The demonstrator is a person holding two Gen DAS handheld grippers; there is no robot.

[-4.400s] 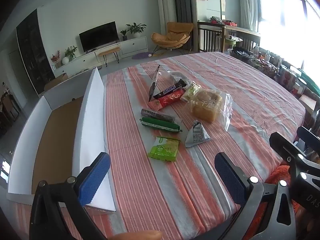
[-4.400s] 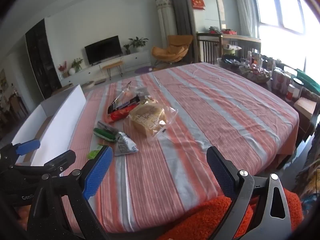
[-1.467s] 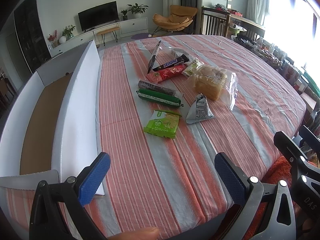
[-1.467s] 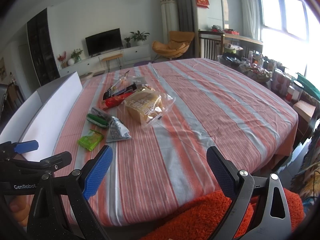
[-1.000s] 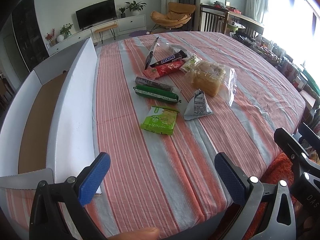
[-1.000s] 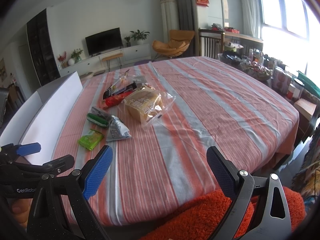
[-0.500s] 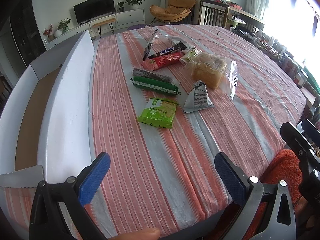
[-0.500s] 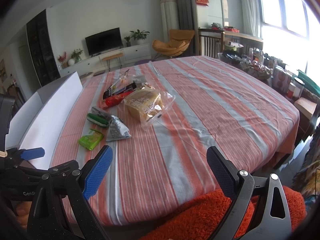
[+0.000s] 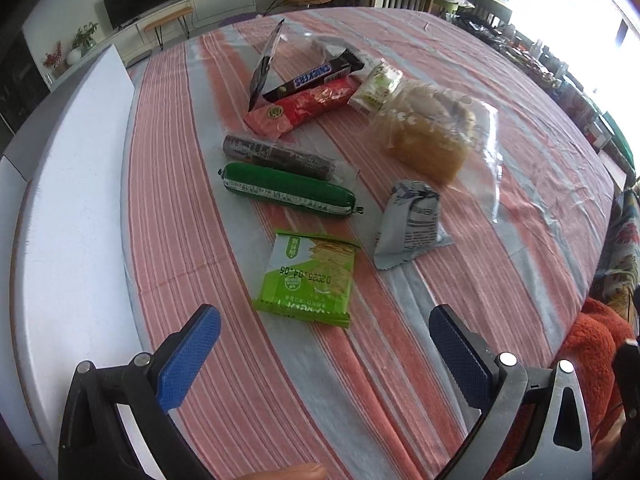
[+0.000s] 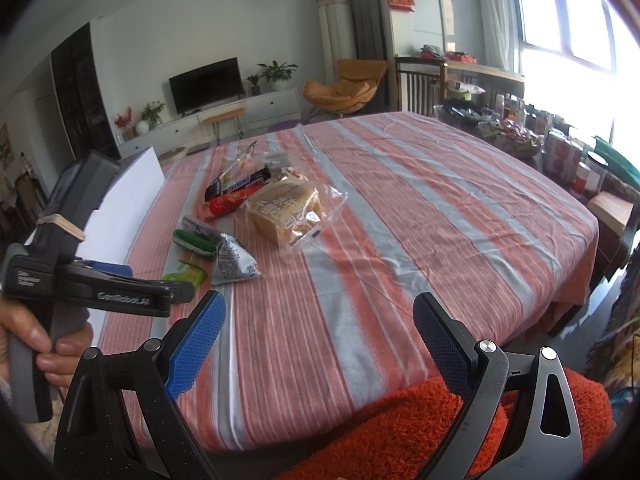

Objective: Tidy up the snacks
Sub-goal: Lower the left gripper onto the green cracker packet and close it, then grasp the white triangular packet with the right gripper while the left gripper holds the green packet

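Several snacks lie on the striped tablecloth [image 9: 520,128]. Nearest is a light green packet [image 9: 310,280], then a grey triangular packet [image 9: 412,224], a green sausage [image 9: 288,192], a dark sausage [image 9: 276,156], a red packet [image 9: 304,110], a Snickers bar [image 9: 320,74] and bagged bread [image 9: 432,136]. My left gripper [image 9: 320,356] is open, just short of the green packet, above the table. It also shows in the right wrist view [image 10: 120,280]. My right gripper [image 10: 320,340] is open and empty at the table's near edge, far from the bread [image 10: 286,208].
A white open box [image 9: 68,208] stands along the table's left side. An orange fluffy fabric [image 10: 400,432] lies under the right gripper. Jars and clutter [image 10: 560,152] sit beyond the table's right edge.
My left gripper has moved forward and down toward the green packet, which now looks much nearer. The right gripper has stayed almost still. Both stay open.
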